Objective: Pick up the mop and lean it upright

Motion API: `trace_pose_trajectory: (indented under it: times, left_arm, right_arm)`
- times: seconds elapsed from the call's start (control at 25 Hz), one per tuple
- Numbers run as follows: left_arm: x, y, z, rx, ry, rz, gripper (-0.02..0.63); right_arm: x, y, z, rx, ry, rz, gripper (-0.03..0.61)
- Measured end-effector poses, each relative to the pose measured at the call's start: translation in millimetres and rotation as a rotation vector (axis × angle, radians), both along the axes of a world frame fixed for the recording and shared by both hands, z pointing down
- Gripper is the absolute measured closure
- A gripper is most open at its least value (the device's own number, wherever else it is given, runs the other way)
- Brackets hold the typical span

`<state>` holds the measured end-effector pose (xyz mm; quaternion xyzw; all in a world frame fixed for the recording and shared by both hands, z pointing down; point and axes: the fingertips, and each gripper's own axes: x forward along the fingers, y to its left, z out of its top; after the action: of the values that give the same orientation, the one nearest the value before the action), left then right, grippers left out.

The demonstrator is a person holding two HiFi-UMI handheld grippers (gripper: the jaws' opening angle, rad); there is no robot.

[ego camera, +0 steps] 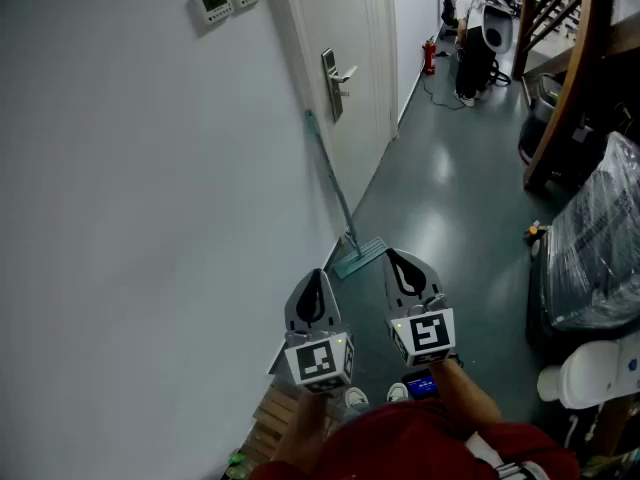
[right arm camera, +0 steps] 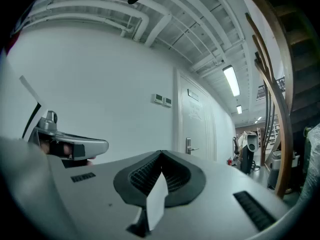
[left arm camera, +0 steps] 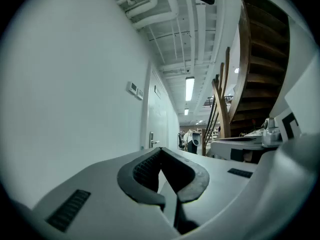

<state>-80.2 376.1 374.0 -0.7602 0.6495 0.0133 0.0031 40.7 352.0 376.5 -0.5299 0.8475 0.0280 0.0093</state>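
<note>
Corridor wall [ego camera: 150, 218]: mop [ego camera: 330, 178] leans upright; left gripper [ego camera: 317, 278], right gripper [ego camera: 398, 263] closed, empty.

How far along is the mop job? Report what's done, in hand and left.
Done, it seems: the mop leans upright against the wall beside the door, its head on the floor. In hand: nothing; the left gripper and right gripper both have jaws together and empty, short of the mop. Left: apparently nothing, bar checking it is stable.

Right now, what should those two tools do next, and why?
Probably just back away: the mop already leans upright against the wall, head on the floor, and the left tool and right tool are both shut, empty, clear of it.
</note>
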Motion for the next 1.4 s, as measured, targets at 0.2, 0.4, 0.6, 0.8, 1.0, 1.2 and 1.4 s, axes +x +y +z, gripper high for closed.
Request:
trace_pose_trajectory:
  times: [0.2,0.4,0.6,0.8,1.0,1.2,1.4]
  left_arm:
    - [3.6,-2.4,-2.7,-0.012,0.009,-0.019,0.601]
    - [16.0,-4.1,-6.2,-0.007,-0.002,-0.024,0.601]
    - [33.4,-9.5,-8.7,0.005,-0.018,-0.037,0.601]
    - [51.7,-7.7,-5.9,-0.01,-0.014,-0.059,0.601]
    - [65.0,-5.6,-2.1,-0.023,-0.016,-0.079,0.601]
    - [76.4,-18.9,-0.6,-0.023,-0.008,-0.058,0.601]
    - [72.3,-40.5,3.2,-0.019,0.006,-0.036,0.601]
  right_arm:
    - [1.1,-5.0,-1.4,0.005,0.002,-0.027,0.56]
    - [10.8,-7.6,-2.8,0.01,-0.007,-0.035,0.56]
    - [25.8,-13.7,-3.7,0.011,-0.017,-0.044,0.56]
    - [48.2,-12.6,-0.7,-0.009,-0.056,-0.069,0.558]
    - [67.3,-11.3,2.3,-0.028,-0.053,-0.061,0.558]
    - [80.2,-21.9,4.2,-0.036,-0.057,-0.035,0.558]
    - [74.7,-40.3,11.1,-0.031,-0.035,-0.023,0.558]
